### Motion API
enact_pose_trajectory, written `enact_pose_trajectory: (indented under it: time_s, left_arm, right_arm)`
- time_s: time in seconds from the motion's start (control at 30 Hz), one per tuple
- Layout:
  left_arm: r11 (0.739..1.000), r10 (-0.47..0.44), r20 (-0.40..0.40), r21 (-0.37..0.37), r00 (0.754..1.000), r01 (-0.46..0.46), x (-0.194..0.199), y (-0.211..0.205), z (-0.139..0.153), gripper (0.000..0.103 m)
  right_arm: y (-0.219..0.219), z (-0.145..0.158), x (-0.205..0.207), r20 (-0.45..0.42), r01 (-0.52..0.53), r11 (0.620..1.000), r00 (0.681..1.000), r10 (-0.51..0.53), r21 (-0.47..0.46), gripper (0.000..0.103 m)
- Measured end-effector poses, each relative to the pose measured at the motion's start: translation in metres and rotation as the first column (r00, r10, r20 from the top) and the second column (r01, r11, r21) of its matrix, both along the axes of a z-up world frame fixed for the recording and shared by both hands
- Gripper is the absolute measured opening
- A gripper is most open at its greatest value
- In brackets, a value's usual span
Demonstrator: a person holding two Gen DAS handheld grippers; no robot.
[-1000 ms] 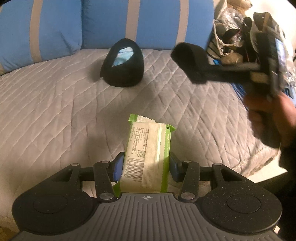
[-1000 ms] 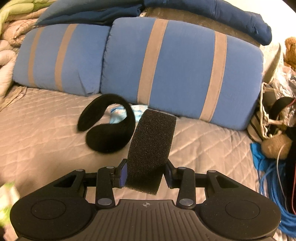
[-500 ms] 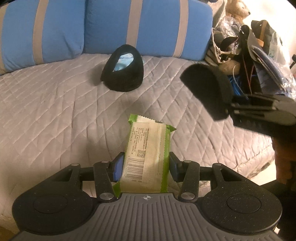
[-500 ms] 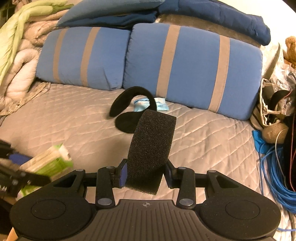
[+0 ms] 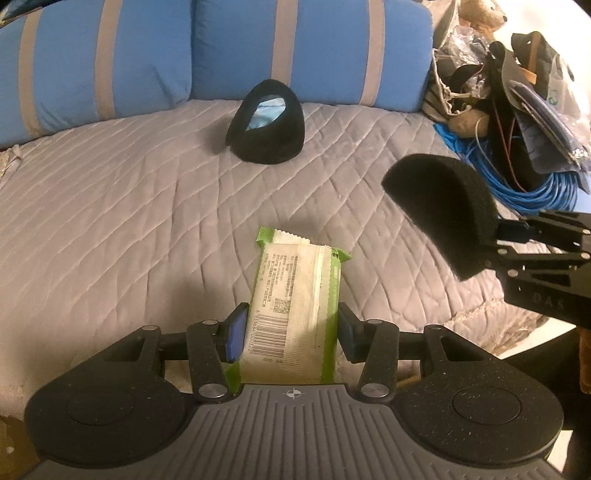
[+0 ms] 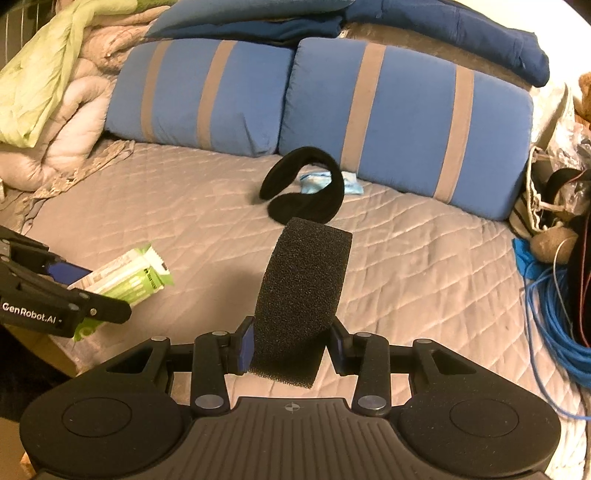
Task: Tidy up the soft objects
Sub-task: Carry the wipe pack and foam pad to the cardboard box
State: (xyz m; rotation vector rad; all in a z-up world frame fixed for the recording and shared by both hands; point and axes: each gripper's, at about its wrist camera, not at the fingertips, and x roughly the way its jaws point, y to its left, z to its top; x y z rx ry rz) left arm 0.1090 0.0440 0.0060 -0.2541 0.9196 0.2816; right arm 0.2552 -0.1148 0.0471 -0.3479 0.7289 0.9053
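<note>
A: Start with the left wrist view. What has the left gripper (image 5: 291,332) got?

B: It is clenched on a green and white packet (image 5: 295,306), with both blue pads against the packet's sides. The packet sticks out forward, barcode side up, above the grey quilted bed (image 5: 129,221).

A: And further back?

B: Black earmuffs (image 5: 267,123) lie on the bed, just in front of two blue pillows (image 5: 295,51) with tan stripes. A pale blue pack (image 5: 266,110) shows through the earmuffs' loop. At the right, the right gripper (image 5: 491,243) comes in from the edge, grasping a black sponge (image 5: 443,210) held up over the bed. Behind it sits a pile of clutter with a coil of blue cable (image 5: 535,184).

A: Now the right wrist view.

B: The right gripper (image 6: 291,347) is closed on that sponge (image 6: 303,295), which stands up and leans slightly right between its fingers. The earmuffs (image 6: 306,195) lie beyond the sponge's top edge, near the pillows (image 6: 402,122), with the pale blue pack (image 6: 317,181) behind them. At the left edge, the left gripper (image 6: 70,280) holds the packet (image 6: 129,273) over the near edge of the bed (image 6: 406,258).

A: Anything else?

B: Bunched bedding (image 6: 55,92) at far left, folded dark blue cloth (image 6: 443,26) on top of the pillows, and the cable (image 6: 554,314) at right.
</note>
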Motion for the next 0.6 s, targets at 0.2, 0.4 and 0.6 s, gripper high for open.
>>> enact_pose_trajectory:
  time_s: [0.2,0.4,0.6]
  left_arm:
    - [1.0,-0.002,-0.03,0.027,1.0,0.003,-0.014,-0.012,-0.003,0.048]
    - [1.0,-0.026,-0.054,0.011,0.998,0.026,-0.028,-0.024,-0.008,0.048]
    - [0.999,-0.047,-0.08,0.001,0.996,0.047,-0.044,-0.039,-0.014,0.048]
  right_arm:
    - [-0.007,-0.003,-0.024,-0.042,-0.02,1.0,0.999,0.019,-0.009,0.043]
    - [-0.014,-0.006,-0.05,-0.082,-0.042,0.999,0.996,0.04,-0.02,0.043]
    - [-0.022,-0.011,-0.074,-0.127,-0.074,0.997,0.99,0.069,-0.036,0.043]
